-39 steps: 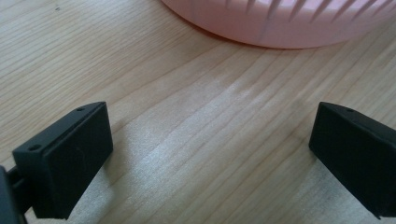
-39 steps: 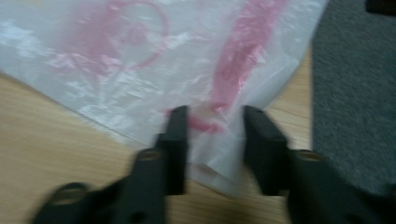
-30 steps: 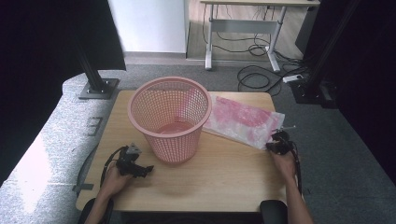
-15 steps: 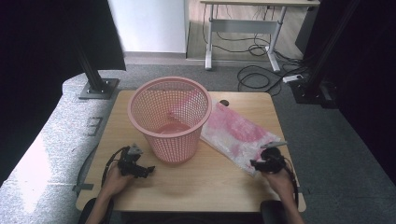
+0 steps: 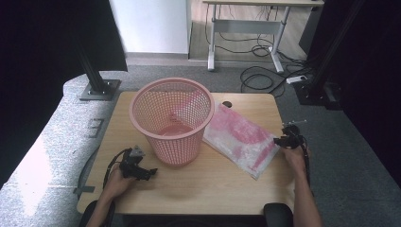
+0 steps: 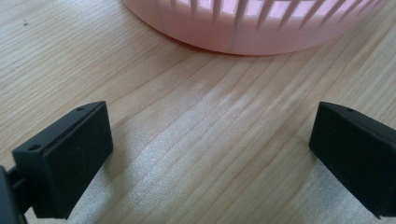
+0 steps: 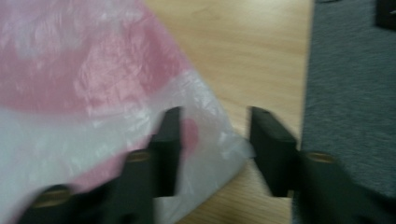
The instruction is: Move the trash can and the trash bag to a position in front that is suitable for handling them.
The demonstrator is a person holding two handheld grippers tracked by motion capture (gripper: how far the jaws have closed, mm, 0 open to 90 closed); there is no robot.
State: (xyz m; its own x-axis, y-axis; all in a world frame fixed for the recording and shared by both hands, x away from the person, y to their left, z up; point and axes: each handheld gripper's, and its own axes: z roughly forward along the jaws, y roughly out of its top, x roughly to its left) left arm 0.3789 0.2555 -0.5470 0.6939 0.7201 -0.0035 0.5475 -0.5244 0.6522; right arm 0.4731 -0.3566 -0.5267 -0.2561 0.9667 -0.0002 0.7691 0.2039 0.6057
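Note:
A pink mesh basket [image 5: 171, 118] stands upright on the wooden table [image 5: 213, 198], left of centre. A pink and clear plastic bag [image 5: 239, 137] lies flat to its right. My left gripper [image 5: 144, 172] rests on the table in front of the basket, pointing at its base [image 6: 252, 28]. It is open [image 6: 210, 154] with only bare wood between the jaws. My right gripper [image 5: 279, 141] is at the bag's right corner by the table edge. Its jaws have just been closing. They still stand apart [image 7: 215, 140], with the bag's corner [image 7: 205, 135] loose between them.
The table's right edge runs just beside my right gripper, with grey carpet [image 7: 350, 93] beyond it. A small dark hole [image 5: 227, 104] sits in the tabletop behind the bag. A black stand base [image 5: 99, 90] and cables [image 5: 255, 75] lie on the floor behind the table.
The right gripper swung toward the front edge, dragging the bag, then went back out to the right. The bag now lies closer to the front. The left gripper kept still.

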